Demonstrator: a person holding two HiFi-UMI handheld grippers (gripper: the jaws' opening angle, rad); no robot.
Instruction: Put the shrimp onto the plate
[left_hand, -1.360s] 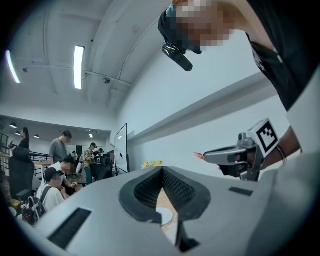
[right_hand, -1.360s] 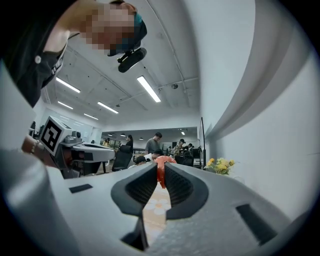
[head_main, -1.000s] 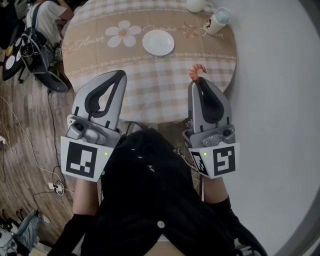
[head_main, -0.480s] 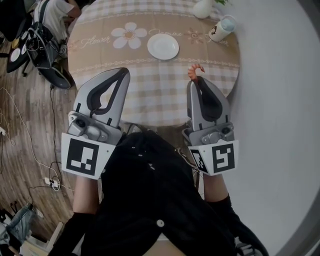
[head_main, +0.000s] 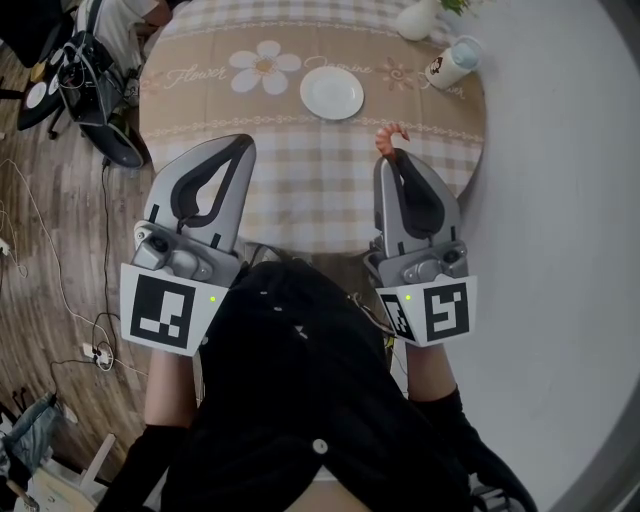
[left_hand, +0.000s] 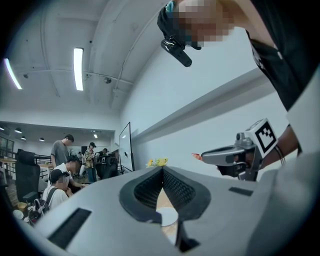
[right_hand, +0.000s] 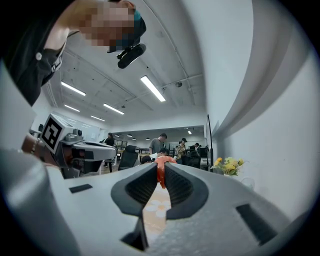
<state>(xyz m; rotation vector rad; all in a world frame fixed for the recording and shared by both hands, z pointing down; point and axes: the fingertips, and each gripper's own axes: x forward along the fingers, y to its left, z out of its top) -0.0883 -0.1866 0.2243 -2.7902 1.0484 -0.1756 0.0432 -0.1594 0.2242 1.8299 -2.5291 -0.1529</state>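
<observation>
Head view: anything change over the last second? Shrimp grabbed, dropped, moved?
Little. The plate and cup slid slightly right and down in the frame, so the shrimp now shows a bit nearer the plate; that may be head motion as much as arm motion. Nothing was taken or let go. Unchanged: the right gripper is shut on the shrimp, short of the plate; the left gripper is shut and empty.

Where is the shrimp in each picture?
Head view: shrimp pokes from the right gripper, right of centre.
Left gripper view: shrimp is a tiny orange tip at mid-right.
Right gripper view: shrimp in the centre, pinched between the jaws.
Shared landmark: the right gripper holding it.
</observation>
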